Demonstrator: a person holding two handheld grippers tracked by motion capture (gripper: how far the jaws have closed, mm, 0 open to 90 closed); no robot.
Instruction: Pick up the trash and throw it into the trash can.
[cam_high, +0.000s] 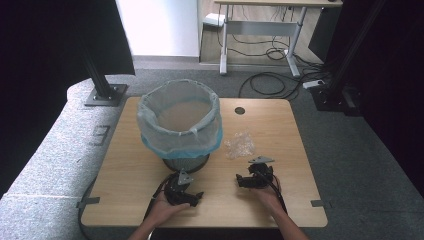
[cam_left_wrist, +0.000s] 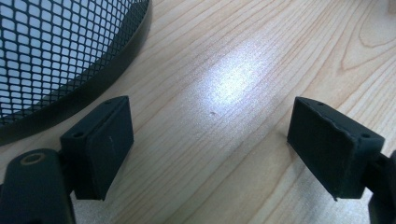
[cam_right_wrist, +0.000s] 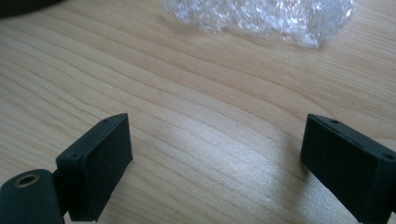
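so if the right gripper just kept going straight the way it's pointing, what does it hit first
Most likely the crumpled clear plastic wrap, lying ahead of the open right gripper on the light wooden table, with bare wood between. Depth is hard to judge, so it might skim past.

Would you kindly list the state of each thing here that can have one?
Bin: upright on the table, open top.
Bin liner: fitted inside, folded over the rim, looks empty.
Crumpled plastic wrap: lying loose on the table, right of the bin, untouched.
Left gripper: open, holding nothing.
Right gripper: open, holding nothing, short of the wrap.
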